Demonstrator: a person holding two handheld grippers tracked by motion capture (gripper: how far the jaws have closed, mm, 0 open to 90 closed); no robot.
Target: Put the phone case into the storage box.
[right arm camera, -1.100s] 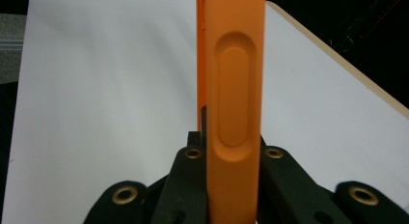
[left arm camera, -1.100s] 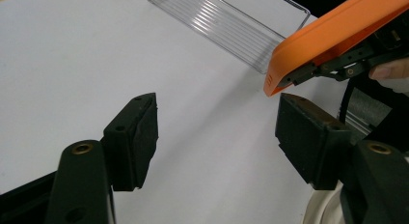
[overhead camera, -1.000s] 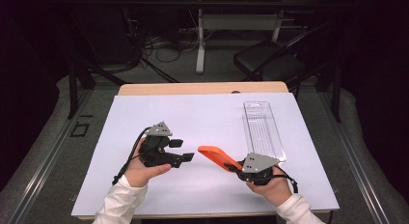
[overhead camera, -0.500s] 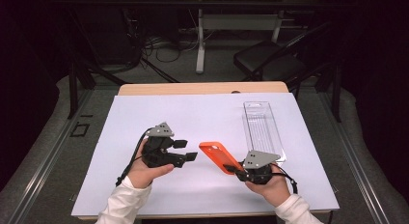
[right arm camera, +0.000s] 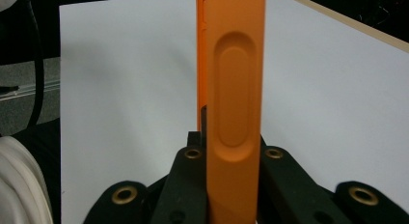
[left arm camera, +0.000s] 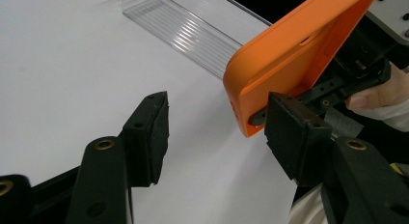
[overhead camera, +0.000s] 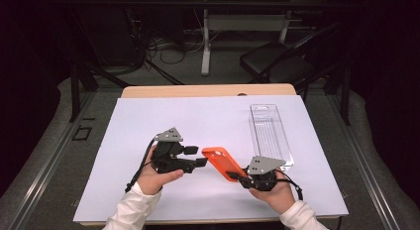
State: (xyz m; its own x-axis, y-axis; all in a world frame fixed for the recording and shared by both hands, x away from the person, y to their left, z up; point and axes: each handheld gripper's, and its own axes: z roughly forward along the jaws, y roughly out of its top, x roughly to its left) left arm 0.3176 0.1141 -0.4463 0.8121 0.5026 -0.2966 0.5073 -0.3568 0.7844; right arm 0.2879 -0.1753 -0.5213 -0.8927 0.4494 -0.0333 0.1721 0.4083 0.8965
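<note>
Orange phone case (overhead camera: 222, 162) is clamped edge-on in the right gripper (overhead camera: 246, 177), its long axis running away from those jaws toward the left gripper (overhead camera: 202, 158). Its free end lies just beside one pad of the left jaws, which have just been closing, nothing between them yet. Since the earlier frame, the left gripper has edged closer.
</note>
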